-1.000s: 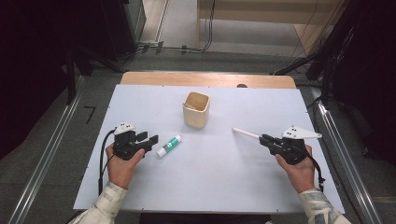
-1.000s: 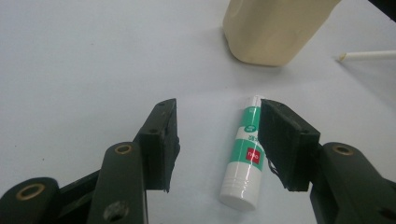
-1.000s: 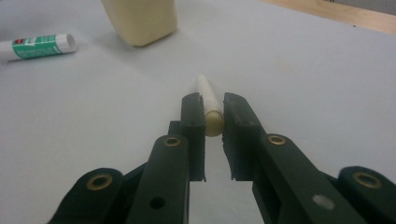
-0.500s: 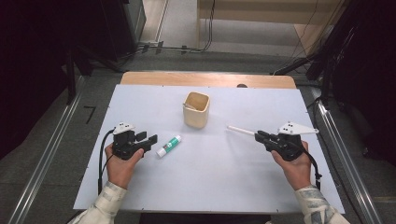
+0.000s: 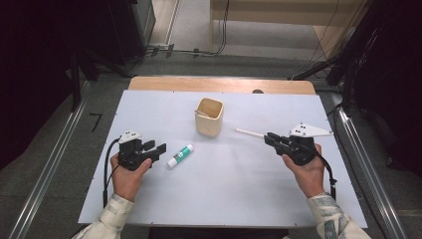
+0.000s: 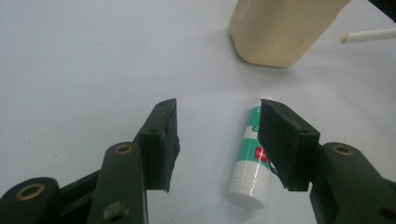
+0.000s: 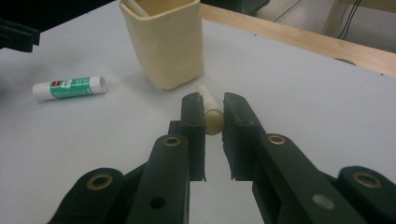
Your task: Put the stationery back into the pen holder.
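- Dim room all round, cables trailing over the grey floor, and in the middle a white tabletop (image 5: 149, 109) with a wooden edge along its far side.
- Centre stage, toward the far half: a cream cup (image 5: 209, 117), upright, with something pale leaning inside against its rim.
- Right claw (image 5: 269, 139) is clamped on a white stick (image 5: 250, 133). From the right gripper view you can see the stick's cream-coloured end (image 7: 211, 115) pinched squarely between the two black pads.
- That stick juts out of the jaws toward the cup, its free tip close to the cup's right side, not touching it. It looks lifted clear of the tabletop, though I can't be sure from here.
- The person's right hand (image 5: 307, 172) wraps the gripper body, grey plate on top, cable running back along the wrist.
- Over to the left claw (image 5: 157, 149): jaws parted about halfway, nothing between them, pointing toward the middle of the tabletop.
- Just off its tip lies a glue stick (image 5: 179, 156), white with a green label, flat on the surface, slanting toward the cup.
- In the left gripper view the glue stick (image 6: 250, 161) sits partly behind the right-hand pad, cap end nearest the camera; the pads aren't pressing on it.
- Glue stick and cup are near each other but apart.
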A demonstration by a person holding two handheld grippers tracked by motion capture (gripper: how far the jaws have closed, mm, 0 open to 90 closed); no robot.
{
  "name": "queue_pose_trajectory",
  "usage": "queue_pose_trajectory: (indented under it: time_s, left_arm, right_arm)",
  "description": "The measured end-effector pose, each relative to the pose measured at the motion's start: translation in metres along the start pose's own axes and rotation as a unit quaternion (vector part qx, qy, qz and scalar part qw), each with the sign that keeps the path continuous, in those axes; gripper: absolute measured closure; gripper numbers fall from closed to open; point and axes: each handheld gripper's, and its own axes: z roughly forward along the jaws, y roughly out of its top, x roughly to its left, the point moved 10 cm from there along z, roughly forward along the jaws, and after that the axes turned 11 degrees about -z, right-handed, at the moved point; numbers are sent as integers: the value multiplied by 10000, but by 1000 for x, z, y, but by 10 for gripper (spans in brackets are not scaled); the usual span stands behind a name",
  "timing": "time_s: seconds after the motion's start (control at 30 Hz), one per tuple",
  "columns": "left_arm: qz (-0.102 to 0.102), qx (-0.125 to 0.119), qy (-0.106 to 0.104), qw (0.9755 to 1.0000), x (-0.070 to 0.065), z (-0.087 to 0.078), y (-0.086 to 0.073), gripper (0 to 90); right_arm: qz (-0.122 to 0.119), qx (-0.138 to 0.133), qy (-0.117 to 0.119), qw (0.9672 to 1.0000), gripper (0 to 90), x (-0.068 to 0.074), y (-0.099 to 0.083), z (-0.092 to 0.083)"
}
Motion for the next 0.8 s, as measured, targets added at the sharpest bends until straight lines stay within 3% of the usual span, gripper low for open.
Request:
queue_pose_trajectory:
  time_s: [0.8]
  left_arm:
    - [-20,-15,23,10000,3,0,1,483]
  right_arm:
    - [-19,-352,-46,9994,776,-4,38,3]
